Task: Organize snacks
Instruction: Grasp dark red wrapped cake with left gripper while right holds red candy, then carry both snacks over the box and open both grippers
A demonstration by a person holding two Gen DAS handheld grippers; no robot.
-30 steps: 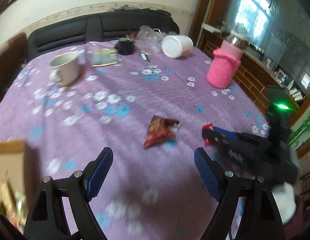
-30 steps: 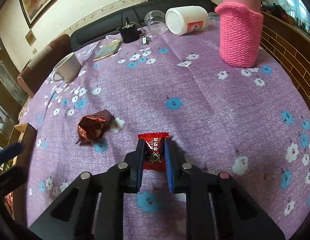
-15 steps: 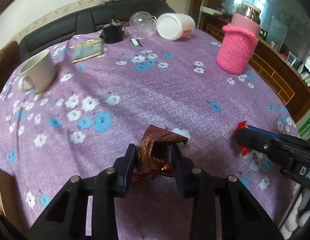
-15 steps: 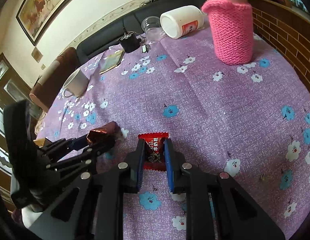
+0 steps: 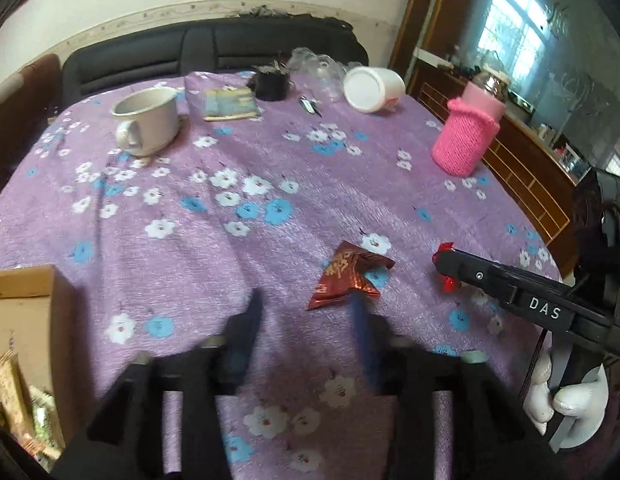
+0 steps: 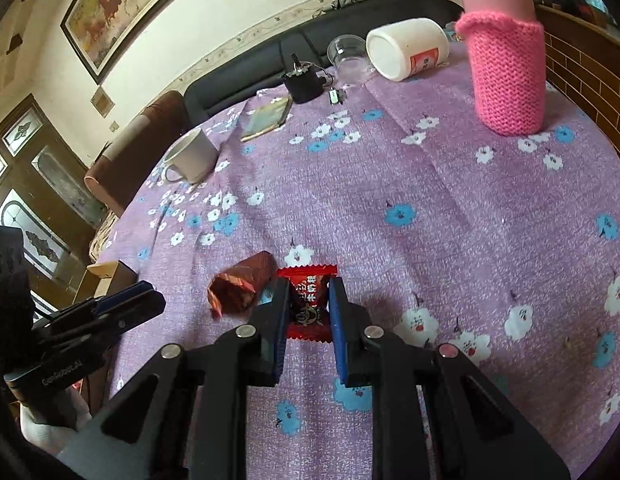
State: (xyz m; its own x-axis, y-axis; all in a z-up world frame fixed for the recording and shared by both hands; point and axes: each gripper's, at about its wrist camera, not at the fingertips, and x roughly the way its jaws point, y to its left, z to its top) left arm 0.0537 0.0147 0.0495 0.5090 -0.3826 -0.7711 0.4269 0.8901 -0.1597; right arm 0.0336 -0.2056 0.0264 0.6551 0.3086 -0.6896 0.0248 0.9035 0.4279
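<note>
My right gripper point(image 6: 308, 304) is shut on a small red candy packet point(image 6: 308, 300) and holds it just above the purple flowered tablecloth. From the left wrist view the right gripper point(image 5: 449, 268) comes in from the right with the red packet point(image 5: 447, 283) at its tip. A crumpled dark red foil snack bag point(image 5: 347, 276) lies on the cloth; it also shows in the right wrist view point(image 6: 242, 288). My left gripper point(image 5: 310, 316) is open and blurred, just behind and left of the foil bag, which lies free of its fingers.
A cardboard box point(image 5: 26, 320) with snacks stands at the table's left edge. A white mug point(image 5: 146, 120), a booklet point(image 5: 230, 104), a black pot point(image 5: 272, 82), a tipped white jar point(image 5: 371, 88) and a pink knitted bottle point(image 5: 467, 140) sit farther back.
My left gripper was shut on the foil bag half a second ago; now it is open, pulled back, and the bag lies on the cloth. The right gripper keeps its candy.
</note>
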